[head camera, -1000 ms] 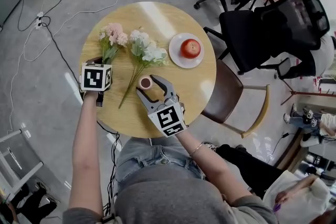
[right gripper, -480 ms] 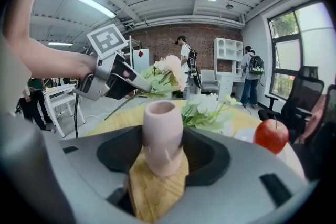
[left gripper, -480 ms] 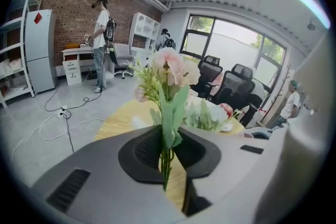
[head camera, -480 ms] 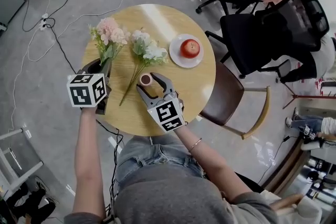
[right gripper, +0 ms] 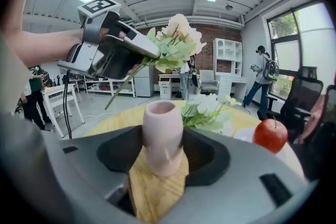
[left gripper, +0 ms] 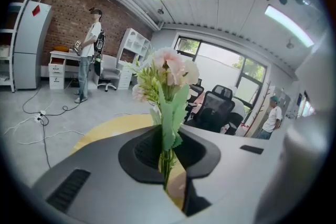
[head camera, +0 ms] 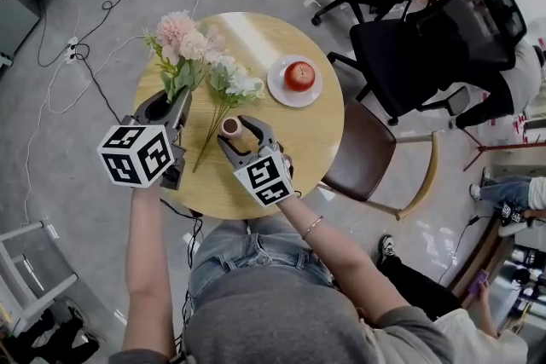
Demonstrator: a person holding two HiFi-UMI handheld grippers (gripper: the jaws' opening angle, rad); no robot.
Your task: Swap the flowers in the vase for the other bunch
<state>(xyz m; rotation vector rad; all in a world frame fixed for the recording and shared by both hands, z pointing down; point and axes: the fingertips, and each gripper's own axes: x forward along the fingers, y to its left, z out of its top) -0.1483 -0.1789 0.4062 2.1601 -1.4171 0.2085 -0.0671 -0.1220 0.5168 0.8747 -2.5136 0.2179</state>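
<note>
Left of the vase (head camera: pixel 231 127), the left tool (head camera: pixel 168 108) pinches the pink bunch (head camera: pixel 183 34) by its stems, held clear above the desk (head camera: pixel 281 151). Right tool (head camera: pixel 240 133) clamps the vase, upright on the desk. White bunch (head camera: pixel 235 82) lies flat just beyond the vase, its stem passing left of it. Apple (head camera: pixel 299 75) sits beyond-right of the vase.

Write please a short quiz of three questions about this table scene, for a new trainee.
1. True or false: the white bunch stands in the vase.
2. What does the left gripper hold? A) pink bunch B) vase C) white bunch
3. Fill in: the apple sits on a white ____.
Key: 1 false; 2 A; 3 plate.
</note>
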